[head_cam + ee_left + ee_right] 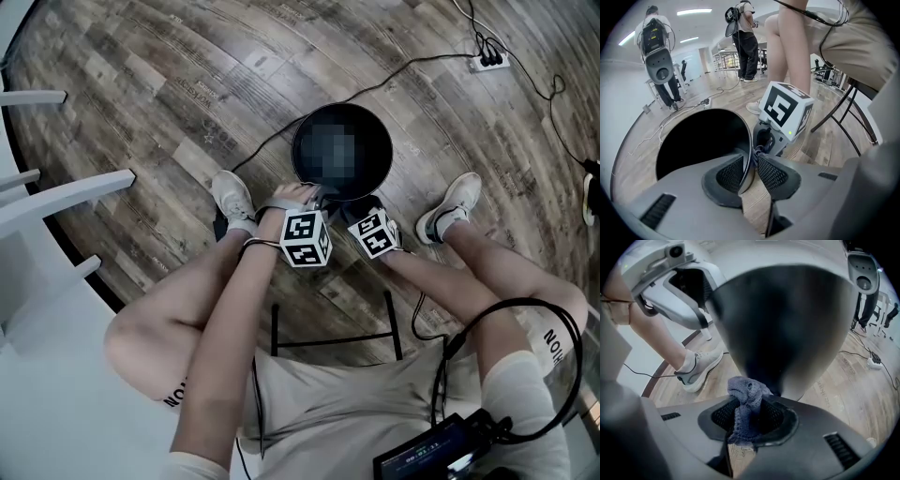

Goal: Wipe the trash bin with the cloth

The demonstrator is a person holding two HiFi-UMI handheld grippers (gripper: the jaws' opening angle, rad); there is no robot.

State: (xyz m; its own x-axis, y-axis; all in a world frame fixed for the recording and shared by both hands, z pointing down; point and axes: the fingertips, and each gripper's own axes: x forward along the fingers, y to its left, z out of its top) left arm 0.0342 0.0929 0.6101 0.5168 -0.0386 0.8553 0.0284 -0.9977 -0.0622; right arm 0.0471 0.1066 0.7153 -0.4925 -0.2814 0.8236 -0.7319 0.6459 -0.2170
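Observation:
The black round trash bin (298,141) stands on the wooden floor between the person's feet. My left gripper (314,199) sits astride the near rim: in the left gripper view its jaws (752,157) are closed on the thin bin wall (698,140), one pad inside and one outside. My right gripper (349,208) is just to its right, low against the bin's outer side. It (749,401) is shut on a bunched grey-blue cloth (745,390), whose tip lies at the dark bin wall (787,319). Whether the cloth touches the wall I cannot tell.
White shoes (232,199) (452,206) flank the bin. A black cable runs across the floor to a power strip (489,62). White furniture (56,197) stands at the left and a black stool frame (333,337) under the person. Other people (745,42) stand far back.

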